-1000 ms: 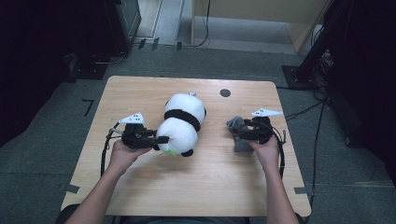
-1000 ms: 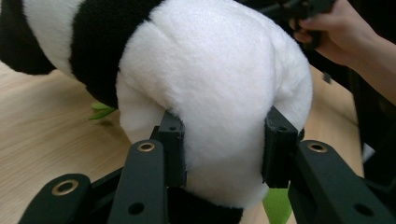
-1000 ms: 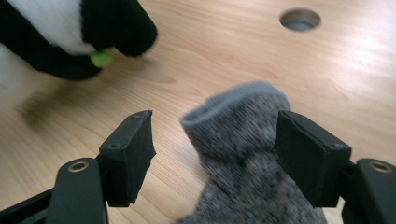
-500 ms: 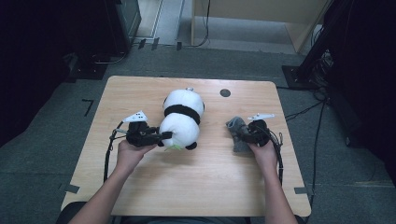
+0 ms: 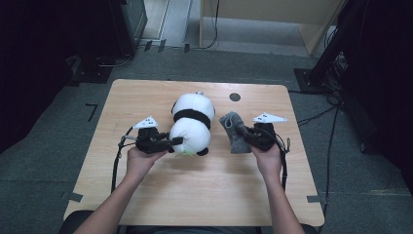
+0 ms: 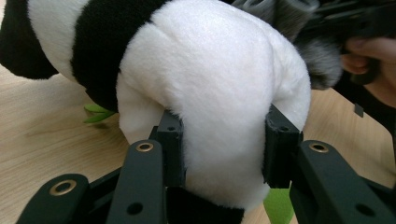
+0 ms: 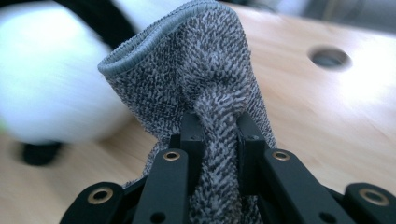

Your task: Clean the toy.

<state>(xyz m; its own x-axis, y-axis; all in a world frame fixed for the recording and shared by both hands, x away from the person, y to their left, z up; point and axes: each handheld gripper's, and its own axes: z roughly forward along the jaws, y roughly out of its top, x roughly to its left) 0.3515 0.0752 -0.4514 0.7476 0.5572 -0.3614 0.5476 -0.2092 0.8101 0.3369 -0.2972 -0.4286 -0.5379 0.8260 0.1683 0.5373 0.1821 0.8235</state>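
Your left gripper (image 5: 171, 141) sits at about 9 o'clock of the plush panda (image 5: 192, 124), jaws partly closed and pressing into its white rear end; in the left gripper view the fur bulges out around both pads (image 6: 172, 149), so the grip is firm.

The panda lies at the centre of the desk (image 5: 146, 97), black band across its middle, head end toward 12 o'clock, one black foot at roughly 5 o'clock of its body. A scrap of green shows under it at the near edge.

Your right gripper (image 5: 246, 135) is at 3 o'clock of the panda. Its jaws have just been closing and now pinch a bunched fold of the grey cloth (image 5: 234, 130); in the right gripper view the terry weave is squeezed into a narrow ridge between the pads, and the hemmed edge stands up above them.

The cloth is just beside the panda. A round hole (image 5: 234, 96) in the desk lies at 12 o'clock of the cloth.
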